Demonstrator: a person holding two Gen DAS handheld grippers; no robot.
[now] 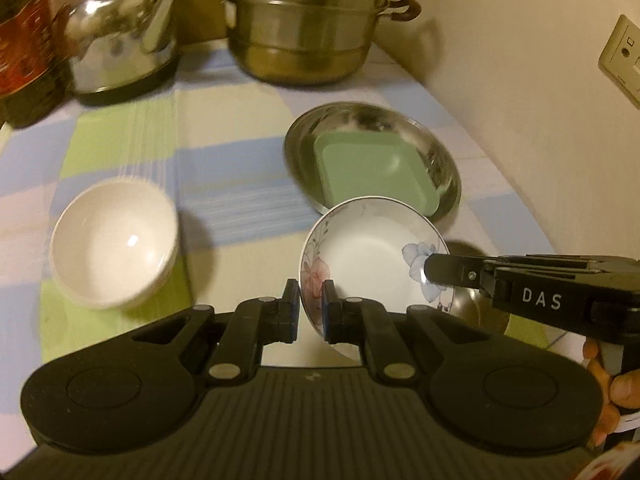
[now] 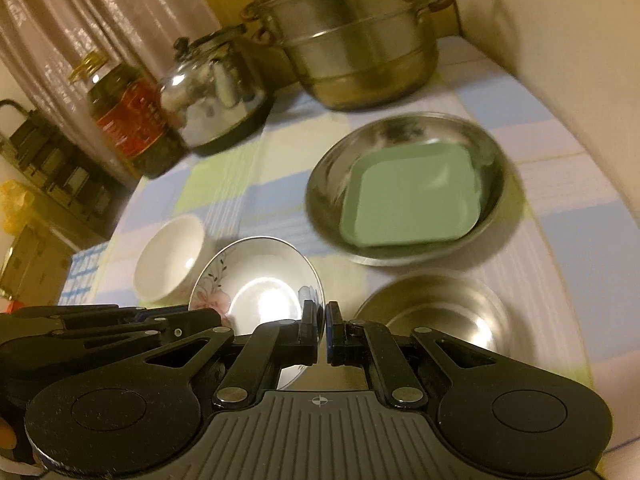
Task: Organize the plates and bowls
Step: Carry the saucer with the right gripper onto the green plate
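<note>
White bowl: sits alone on the checked tablecloth at the far left, well apart from both tools; untouched.
Left gripper: pads clamped on the left rim of the floral dish, one pad inside, one outside.
Floral dish: held off the cloth between the two tools, tilted, its far edge overlapping the near rim of the steel plate in the left wrist view.
Right gripper: closed tight on the dish's right rim beside the blue flower.
Green square tray: lies inside the steel plate, beyond the dish.
Small steel bowl: stands on the cloth just right of the dish and in front of the steel plate.
Likely step: carrying the dish onto the steel plate stack, judging from how it hangs in front of it.
Risk, slip: both grips bite only a thin glazed rim; if the two hands drift apart or twist unevenly, the dish could pivot out and drop.
Risk, knock: the dish's lower edge could clip the small steel bowl or the plate rim if carried too low.
Risk, seating: a round dish on the square tray may rock or slide if released while tilted.
</note>
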